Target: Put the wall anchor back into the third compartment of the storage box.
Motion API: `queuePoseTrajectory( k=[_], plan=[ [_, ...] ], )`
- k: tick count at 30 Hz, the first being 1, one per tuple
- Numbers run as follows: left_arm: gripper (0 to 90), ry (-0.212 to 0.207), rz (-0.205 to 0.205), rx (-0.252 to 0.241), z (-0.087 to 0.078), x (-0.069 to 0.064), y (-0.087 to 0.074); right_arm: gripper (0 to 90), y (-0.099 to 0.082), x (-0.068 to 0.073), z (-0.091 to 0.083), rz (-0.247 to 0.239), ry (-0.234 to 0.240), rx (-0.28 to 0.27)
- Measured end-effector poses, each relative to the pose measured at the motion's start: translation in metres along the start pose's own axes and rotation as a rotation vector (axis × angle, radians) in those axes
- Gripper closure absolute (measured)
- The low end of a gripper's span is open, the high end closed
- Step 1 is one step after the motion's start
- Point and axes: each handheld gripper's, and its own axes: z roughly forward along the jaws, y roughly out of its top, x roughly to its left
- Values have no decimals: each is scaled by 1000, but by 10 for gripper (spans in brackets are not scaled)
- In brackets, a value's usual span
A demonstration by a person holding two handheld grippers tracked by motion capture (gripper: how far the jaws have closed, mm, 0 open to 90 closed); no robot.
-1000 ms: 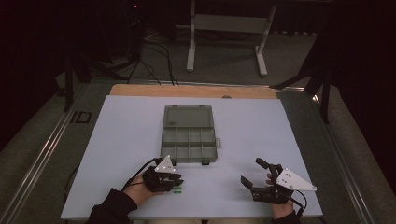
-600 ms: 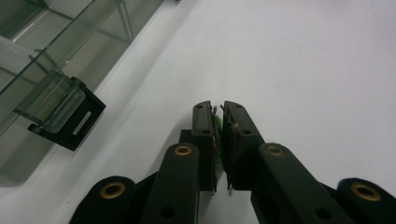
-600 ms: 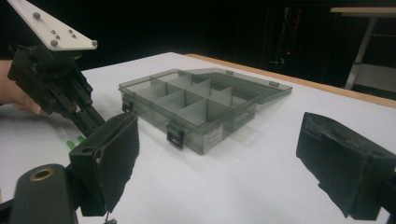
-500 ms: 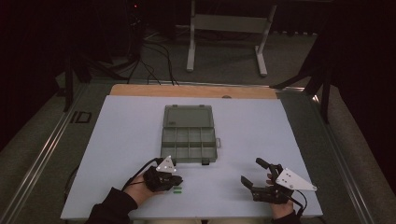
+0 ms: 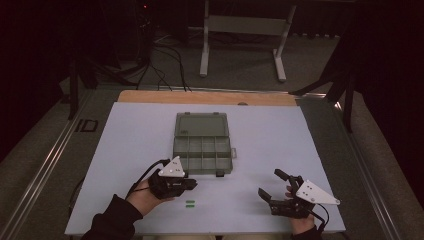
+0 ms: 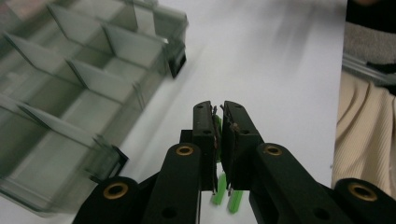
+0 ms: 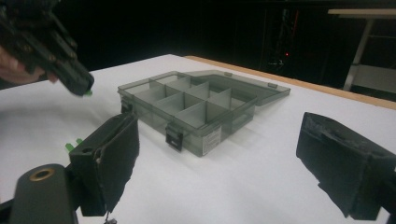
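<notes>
Above, our left gripper point(image 6: 218, 112) jaws clamped on a green peg point(image 6: 217, 125), two green pegs point(image 5: 189, 203) on the white table point(image 5: 270, 135), right gripper point(image 5: 278, 183) jaws wide apart, compartment box point(image 5: 202, 145) open.

Pretty dim room overall, most of the light lands on the white table top point(image 5: 280, 145), everything past it goes nearly black. A wooden strip point(image 5: 205, 97) runs along its 12 o'clock edge. Grey floor point(image 5: 240, 70) behind, with a white metal stand point(image 5: 243, 30) at 12 o'clock and a tangle of black cables point(image 5: 160, 70) around 11. Metal rails point(image 5: 45, 165) run at 9 o'clock.
</notes>
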Motion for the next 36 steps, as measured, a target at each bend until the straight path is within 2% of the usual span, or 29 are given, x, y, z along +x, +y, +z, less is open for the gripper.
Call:
queuePoseTrajectory(
  k=[6, 7, 12, 20, 31, 36],
  plan=[
    [841, 14, -7, -30, -8, 4, 12, 133, 0, 0, 0, 1, 0, -2],
    [841, 29, -8, -32, -10, 7, 17, 133, 0, 0, -1, 1, 1, -3],
    [841, 51, -22, -48, -12, 13, 27, 133, 0, 0, 0, 1, 0, -2],
    [841, 95, -68, -96, -13, 26, 42, 133, 0, 0, 0, 1, 2, -3],
    [841, 130, -107, -123, 3, 38, 58, 133, 0, 0, 0, 1, 3, -2],
    [841, 154, -158, -145, 15, 45, 62, 133, 0, 0, 0, 2, 5, -2]
  ],
)
